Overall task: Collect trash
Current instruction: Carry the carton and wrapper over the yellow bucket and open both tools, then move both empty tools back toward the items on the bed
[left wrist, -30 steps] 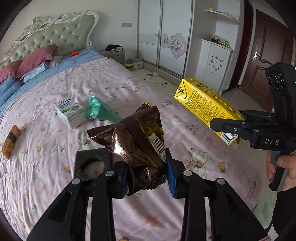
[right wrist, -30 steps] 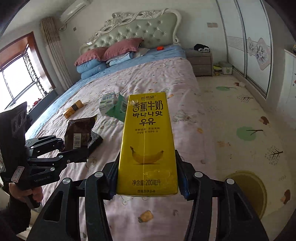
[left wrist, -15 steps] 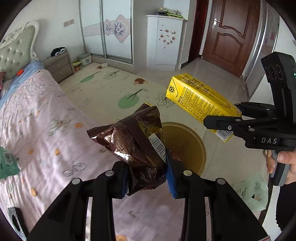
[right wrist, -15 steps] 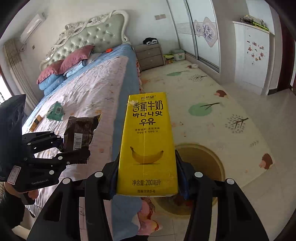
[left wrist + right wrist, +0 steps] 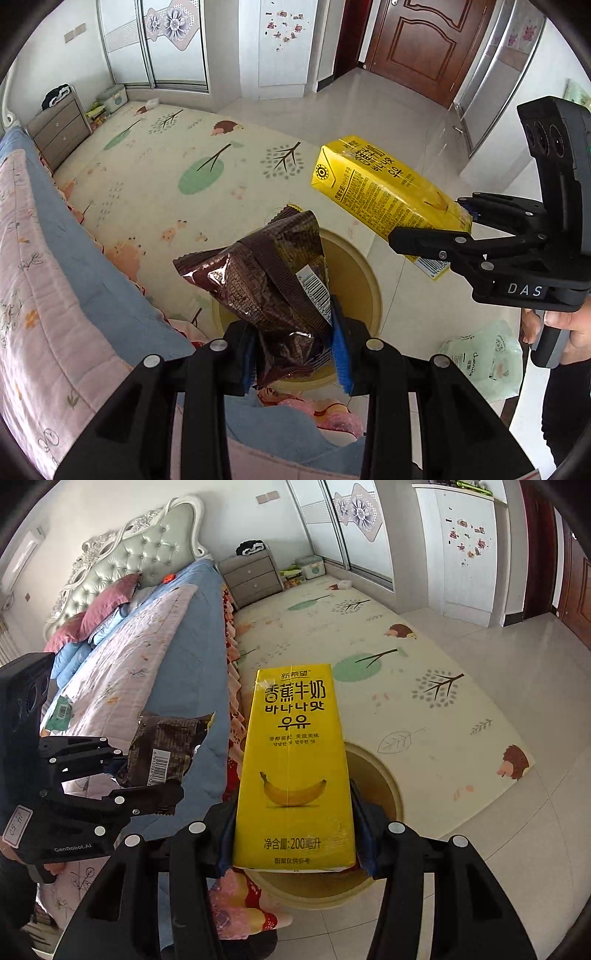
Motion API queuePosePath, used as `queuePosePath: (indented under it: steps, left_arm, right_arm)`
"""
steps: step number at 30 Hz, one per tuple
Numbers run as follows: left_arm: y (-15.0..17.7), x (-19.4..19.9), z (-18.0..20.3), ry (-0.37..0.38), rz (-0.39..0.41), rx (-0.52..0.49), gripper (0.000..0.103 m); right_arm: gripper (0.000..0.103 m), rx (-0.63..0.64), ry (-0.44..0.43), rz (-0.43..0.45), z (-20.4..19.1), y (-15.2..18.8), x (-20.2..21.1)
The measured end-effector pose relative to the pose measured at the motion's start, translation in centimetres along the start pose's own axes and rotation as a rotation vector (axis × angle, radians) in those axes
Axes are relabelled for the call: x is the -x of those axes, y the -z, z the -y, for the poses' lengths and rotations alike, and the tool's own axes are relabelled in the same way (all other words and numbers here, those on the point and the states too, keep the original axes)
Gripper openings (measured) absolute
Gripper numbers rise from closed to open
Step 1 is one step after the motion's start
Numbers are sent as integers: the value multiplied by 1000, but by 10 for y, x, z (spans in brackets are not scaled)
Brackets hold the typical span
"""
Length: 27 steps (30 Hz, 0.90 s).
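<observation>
My left gripper (image 5: 295, 350) is shut on a crumpled brown snack wrapper (image 5: 269, 280) and holds it above a round tan trash bin (image 5: 354, 280) on the floor beside the bed. My right gripper (image 5: 293, 845) is shut on a yellow banana milk carton (image 5: 295, 768), also above the bin (image 5: 380, 786). In the left wrist view the carton (image 5: 384, 199) and the right gripper (image 5: 461, 236) hang to the right of the wrapper. In the right wrist view the wrapper (image 5: 166, 746) and the left gripper (image 5: 147, 782) are at the left, over the bed's edge.
The bed (image 5: 147, 657) with a pink and blue cover lies to the left, a green packet (image 5: 61, 712) on it. A patterned play mat (image 5: 177, 177) covers the floor. A pale plastic bag (image 5: 484, 358) lies right of the bin. A nightstand (image 5: 251, 576) and wardrobes stand behind.
Both grippers have swung from over the bed to the floor side and now hold the wrapper and the carton above the trash bin. Both stay shut on their items.
</observation>
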State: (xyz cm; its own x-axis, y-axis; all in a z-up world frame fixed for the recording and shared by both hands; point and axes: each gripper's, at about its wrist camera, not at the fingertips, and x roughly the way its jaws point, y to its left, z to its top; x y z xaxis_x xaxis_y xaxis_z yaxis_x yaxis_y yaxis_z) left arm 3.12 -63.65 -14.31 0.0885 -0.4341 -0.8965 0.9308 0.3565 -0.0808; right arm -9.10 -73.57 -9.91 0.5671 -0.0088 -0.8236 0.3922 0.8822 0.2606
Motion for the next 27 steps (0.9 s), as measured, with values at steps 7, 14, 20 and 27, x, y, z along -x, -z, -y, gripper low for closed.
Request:
queuePosePath:
  steps: [7, 14, 20, 27]
  left_arm:
    - [-8, -10, -4, -28, -30, 23, 89]
    - [-3, -6, -4, -54, -24, 14, 89]
    - [1, 5, 4, -77, 3, -14, 89]
    - [10, 32, 3, -85, 44, -8, 89]
  right_arm:
    - [65, -60, -12, -14, 24, -3, -14]
    - [65, -58, 4, -29, 24, 2, -13]
    - [65, -44, 15, -21, 16, 3, 1]
    - [65, -17, 18, 2, -5, 0, 20]
